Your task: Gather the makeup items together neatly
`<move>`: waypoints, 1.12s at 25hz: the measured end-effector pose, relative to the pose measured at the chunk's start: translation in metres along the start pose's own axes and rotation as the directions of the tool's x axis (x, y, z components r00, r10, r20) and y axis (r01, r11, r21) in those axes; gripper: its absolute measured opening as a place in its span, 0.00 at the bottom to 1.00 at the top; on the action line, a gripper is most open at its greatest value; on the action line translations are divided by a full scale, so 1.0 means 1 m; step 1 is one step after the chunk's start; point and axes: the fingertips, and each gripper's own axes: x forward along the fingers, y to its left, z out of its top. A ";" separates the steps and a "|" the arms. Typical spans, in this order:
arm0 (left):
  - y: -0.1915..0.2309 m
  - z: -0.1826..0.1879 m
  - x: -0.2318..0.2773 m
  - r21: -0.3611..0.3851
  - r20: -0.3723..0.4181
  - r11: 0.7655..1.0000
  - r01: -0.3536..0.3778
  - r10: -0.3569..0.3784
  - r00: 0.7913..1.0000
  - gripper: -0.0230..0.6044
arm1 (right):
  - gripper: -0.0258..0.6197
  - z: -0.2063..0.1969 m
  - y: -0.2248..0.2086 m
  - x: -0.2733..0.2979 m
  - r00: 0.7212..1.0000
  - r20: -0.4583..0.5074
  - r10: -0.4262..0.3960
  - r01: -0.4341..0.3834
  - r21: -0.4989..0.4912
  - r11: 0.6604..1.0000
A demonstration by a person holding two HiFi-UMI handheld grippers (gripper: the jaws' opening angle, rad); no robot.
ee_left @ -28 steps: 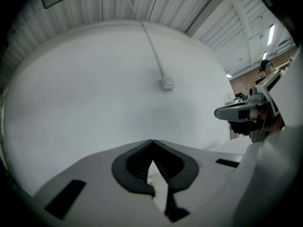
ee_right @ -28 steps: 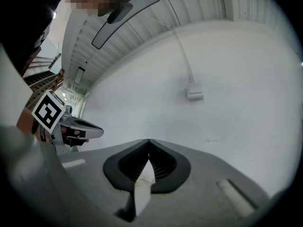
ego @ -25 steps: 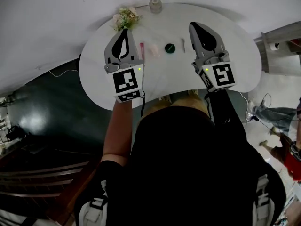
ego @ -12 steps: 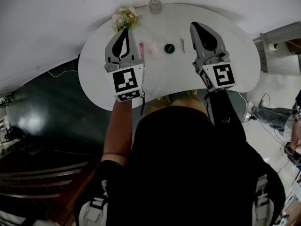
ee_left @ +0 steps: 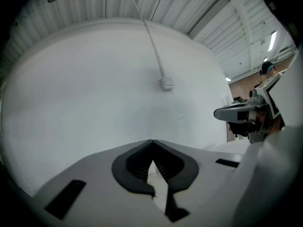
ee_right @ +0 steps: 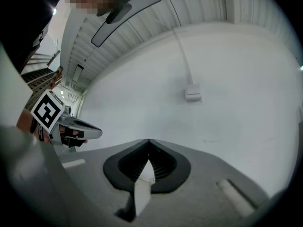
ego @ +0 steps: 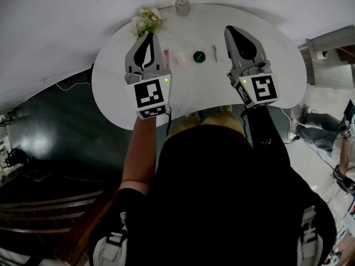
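Four small makeup items lie in a row on the white table (ego: 111, 87): a pink tube (ego: 166, 57), a pale pink piece (ego: 180, 58), a dark round compact (ego: 199, 56) and a thin white stick (ego: 215, 53). My left gripper (ego: 147, 35) hovers just left of the tube, jaws shut and empty. To the right of the stick, my right gripper (ego: 228, 30) is likewise shut with nothing in it. Both gripper views face a bare white wall; the left gripper (ee_left: 151, 141) and right gripper (ee_right: 149, 140) show their tips meeting. None of the items appear in those two views.
A small bunch of flowers (ego: 147, 20) and a glass jar (ego: 182, 6) stand at the table's far edge. The person's body hides the near edge. Dark floor lies to the left; a shelf (ego: 327, 49) stands at right.
The left gripper has edged very slightly right and forward. The right gripper and the items have not moved.
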 end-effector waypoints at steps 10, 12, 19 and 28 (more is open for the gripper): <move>-0.004 -0.001 -0.002 0.000 0.000 1.000 0.007 -0.007 1.000 0.05 | 0.04 -0.001 0.008 -0.003 0.999 -0.026 0.021 -0.022 -0.056 0.998; -0.003 -0.001 -0.002 -0.002 -0.001 1.000 0.007 -0.007 1.000 0.05 | 0.04 -0.002 0.007 -0.004 0.999 -0.035 0.011 -0.013 -0.043 0.999; -0.004 -0.001 -0.006 -0.003 0.002 1.000 0.010 -0.010 1.000 0.05 | 0.04 0.000 0.012 -0.006 0.999 -0.030 0.024 -0.026 -0.052 0.998; -0.003 -0.002 -0.009 -0.004 0.002 1.000 0.014 -0.014 1.000 0.05 | 0.04 -0.001 0.016 -0.007 0.999 -0.044 0.022 -0.024 -0.049 0.998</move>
